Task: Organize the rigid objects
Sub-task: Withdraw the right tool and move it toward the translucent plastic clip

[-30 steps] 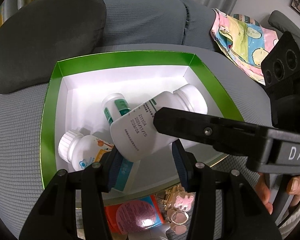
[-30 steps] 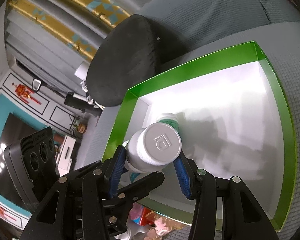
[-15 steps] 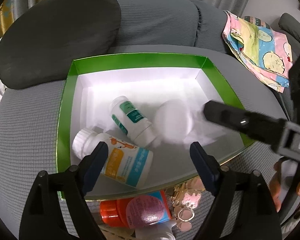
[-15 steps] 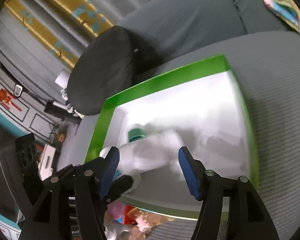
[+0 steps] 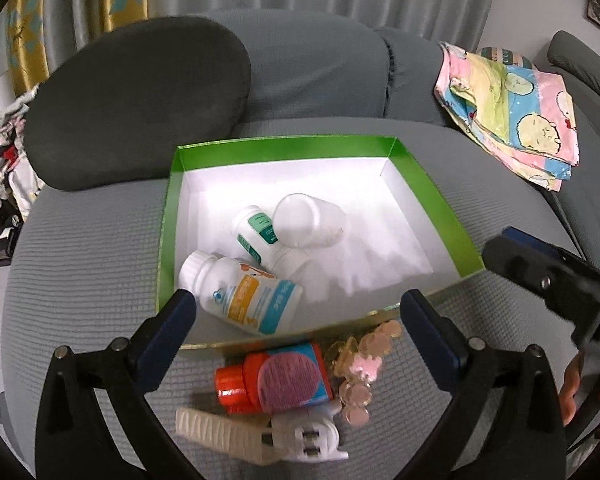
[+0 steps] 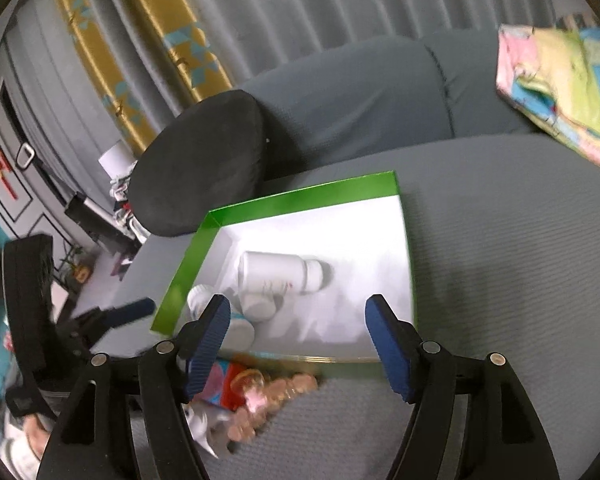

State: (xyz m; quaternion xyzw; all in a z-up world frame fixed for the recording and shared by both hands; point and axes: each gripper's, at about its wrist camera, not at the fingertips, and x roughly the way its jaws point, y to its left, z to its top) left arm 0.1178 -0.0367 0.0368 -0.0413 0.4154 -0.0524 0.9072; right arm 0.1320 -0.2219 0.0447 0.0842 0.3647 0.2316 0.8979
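A green box (image 5: 284, 146) with a white floor sits on the grey sofa seat. In it lie a large white bottle (image 5: 308, 222), a small green-labelled bottle (image 5: 260, 236) and an orange-and-blue-labelled bottle (image 5: 244, 296). My left gripper (image 5: 296, 308) hangs above the box's near edge, its jaws opening wide with nothing between them. My right gripper (image 6: 298, 312) is also back from the box (image 6: 300, 200), jaws opening and empty, with the large white bottle (image 6: 276, 276) lying beyond them. The right gripper (image 5: 540, 276) shows at the right of the left wrist view.
On the seat in front of the box lie a red-capped bottle (image 5: 276, 376), a pink keychain (image 5: 360, 364) and a white plastic clip (image 5: 260, 432). A dark cushion (image 5: 140, 100) lies behind the box on the left. A colourful cloth (image 5: 512, 108) lies at the back right.
Both grippers let go of the large white bottle, which now lies in the box. Both have opened and drawn back and up from the box.
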